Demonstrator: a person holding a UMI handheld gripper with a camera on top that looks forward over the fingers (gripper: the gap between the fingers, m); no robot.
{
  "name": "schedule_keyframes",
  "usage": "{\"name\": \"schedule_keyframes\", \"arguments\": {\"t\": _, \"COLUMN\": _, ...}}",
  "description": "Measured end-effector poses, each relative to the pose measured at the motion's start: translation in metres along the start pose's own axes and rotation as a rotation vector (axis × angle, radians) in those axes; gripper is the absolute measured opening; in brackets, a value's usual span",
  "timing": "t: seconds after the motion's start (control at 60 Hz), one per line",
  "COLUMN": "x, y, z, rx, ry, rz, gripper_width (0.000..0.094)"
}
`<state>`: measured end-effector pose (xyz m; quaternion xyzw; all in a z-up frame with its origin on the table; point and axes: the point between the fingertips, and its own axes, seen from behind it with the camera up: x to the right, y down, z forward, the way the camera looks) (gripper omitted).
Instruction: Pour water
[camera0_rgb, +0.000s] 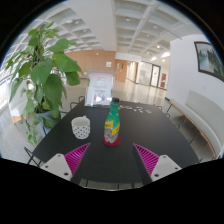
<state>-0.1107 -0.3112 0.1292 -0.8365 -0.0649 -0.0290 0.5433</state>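
Note:
A colourful bottle (112, 123) with a green cap stands upright on the dark table (120, 155), beyond my fingers and roughly midway between them. A white cup (81, 127) with a dotted pattern stands on the table to the left of the bottle, a little apart from it. My gripper (111, 160) is open and empty; its pink pads (76, 157) sit wide apart above the near part of the table, short of both objects.
A large green potted plant (42, 75) rises at the left of the table. Dark chairs (180, 118) stand around the table's far and right sides. A white sign (99, 92) stands beyond the table in a wide hall.

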Motion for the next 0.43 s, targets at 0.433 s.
{"name": "schedule_keyframes", "arguments": {"t": 0.433, "x": 0.013, "y": 0.002, "z": -0.080, "rx": 0.046, "ry": 0.032, "rz": 0.009, "gripper_width": 0.0853}}
